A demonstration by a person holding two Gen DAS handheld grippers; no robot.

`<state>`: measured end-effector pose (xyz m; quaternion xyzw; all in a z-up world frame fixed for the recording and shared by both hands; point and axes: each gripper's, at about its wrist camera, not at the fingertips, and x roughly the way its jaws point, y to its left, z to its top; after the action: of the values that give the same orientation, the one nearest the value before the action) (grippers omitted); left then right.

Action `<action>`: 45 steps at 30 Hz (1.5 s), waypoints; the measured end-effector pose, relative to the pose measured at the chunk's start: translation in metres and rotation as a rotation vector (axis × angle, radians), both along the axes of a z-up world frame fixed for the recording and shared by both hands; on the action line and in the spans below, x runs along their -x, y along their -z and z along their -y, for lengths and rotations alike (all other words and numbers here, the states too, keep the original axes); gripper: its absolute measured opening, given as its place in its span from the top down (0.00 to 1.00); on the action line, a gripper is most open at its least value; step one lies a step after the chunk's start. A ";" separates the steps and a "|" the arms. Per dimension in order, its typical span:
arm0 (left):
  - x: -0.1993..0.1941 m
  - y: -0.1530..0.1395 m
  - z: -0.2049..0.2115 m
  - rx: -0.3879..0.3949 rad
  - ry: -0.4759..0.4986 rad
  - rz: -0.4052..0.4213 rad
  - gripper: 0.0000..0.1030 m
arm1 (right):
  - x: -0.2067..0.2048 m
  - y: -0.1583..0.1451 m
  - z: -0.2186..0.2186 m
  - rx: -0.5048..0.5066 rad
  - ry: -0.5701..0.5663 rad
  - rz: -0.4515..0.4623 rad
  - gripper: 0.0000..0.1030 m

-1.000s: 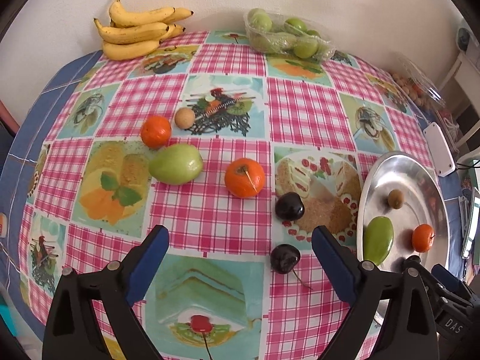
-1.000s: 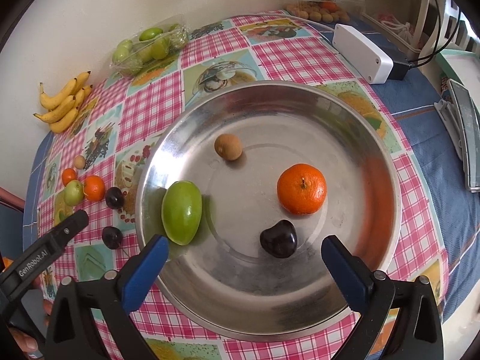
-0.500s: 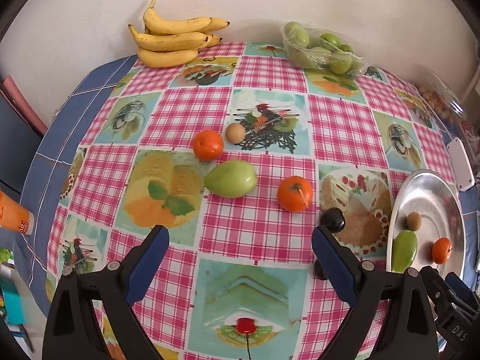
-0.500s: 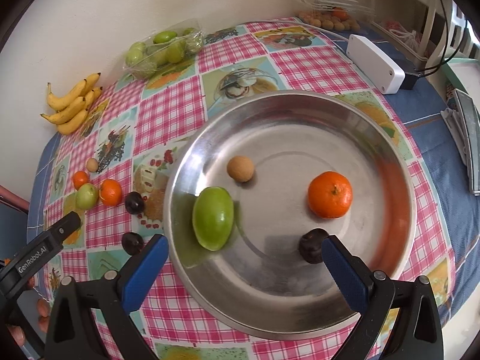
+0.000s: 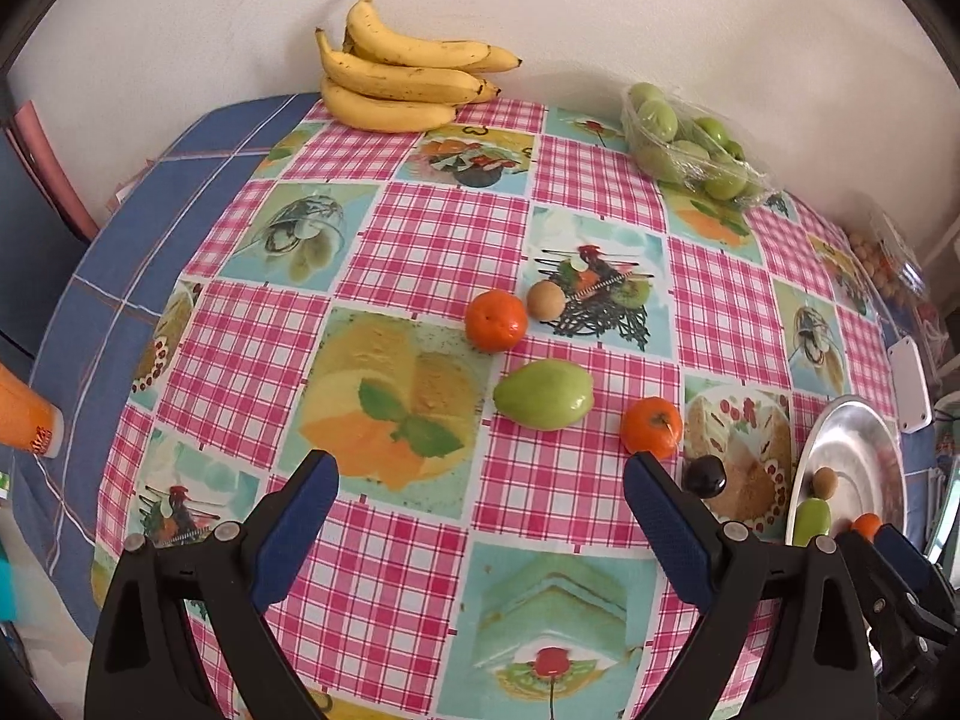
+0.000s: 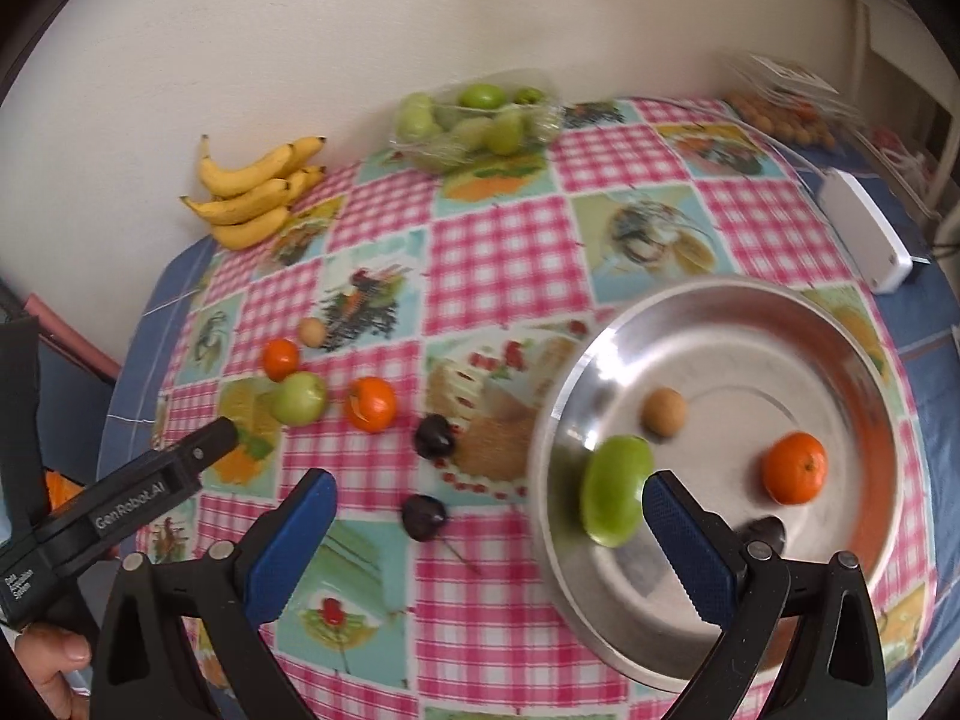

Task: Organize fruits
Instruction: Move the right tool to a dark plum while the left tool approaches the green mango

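Note:
My left gripper point(image 5: 480, 480) hangs open over the checked tablecloth, nothing between its fingers. Ahead of it lie a green fruit point(image 5: 543, 393), two oranges point(image 5: 496, 321) point(image 5: 652, 435), a small brown fruit point(image 5: 546, 299) and a dark plum point(image 5: 706, 476). My right gripper point(image 6: 489, 492) is open too, above the left rim of the steel plate point(image 6: 750, 360). The plate holds a green fruit point(image 6: 618, 498), a brown fruit point(image 6: 663, 411), an orange point(image 6: 794, 468) and a dark plum point(image 6: 765, 531) half hidden by my right finger. Two dark plums point(image 6: 433, 435) point(image 6: 423, 517) lie on the cloth.
Bananas point(image 5: 408, 78) and a wrapped pack of green fruit point(image 5: 690, 141) sit by the back wall. A white box point(image 6: 864, 234) and a clear tub of small fruit point(image 6: 780, 114) stand at the far right. An orange cup point(image 5: 24, 414) is beyond the table's left edge.
My right gripper has drawn back and swung left off the plate's middle, the dark plum staying in the plate. My left gripper has shifted left and back, away from the two plums.

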<state>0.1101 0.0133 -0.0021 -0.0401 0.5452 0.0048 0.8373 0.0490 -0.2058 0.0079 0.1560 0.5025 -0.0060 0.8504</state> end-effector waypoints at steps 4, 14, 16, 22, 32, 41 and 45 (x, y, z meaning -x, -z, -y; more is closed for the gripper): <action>-0.005 0.003 -0.019 0.045 -0.029 -0.019 0.07 | -0.014 0.002 -0.016 -0.028 -0.022 -0.004 0.00; -0.007 0.006 -0.035 0.031 -0.048 -0.013 0.07 | -0.028 0.009 -0.035 -0.045 -0.039 -0.006 0.00; -0.008 0.008 -0.037 0.028 -0.057 -0.019 0.07 | -0.028 0.011 -0.038 -0.026 -0.061 -0.005 0.00; -0.007 0.018 -0.038 0.064 -0.088 -0.054 0.07 | -0.028 0.023 -0.044 -0.047 -0.102 -0.047 0.01; -0.007 0.051 -0.021 0.142 -0.089 -0.150 0.03 | -0.027 0.049 -0.053 0.010 -0.150 -0.128 0.28; -0.009 0.074 0.000 0.097 -0.037 -0.236 0.03 | -0.028 0.073 -0.058 0.020 -0.171 -0.201 0.48; -0.012 0.079 0.006 0.100 -0.044 -0.243 0.03 | -0.028 0.077 -0.059 0.021 -0.174 -0.212 0.50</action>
<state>0.1224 0.0076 -0.0806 -0.0928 0.6412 0.0006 0.7617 0.0770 -0.1468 -0.0693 0.1013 0.6010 0.0462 0.7915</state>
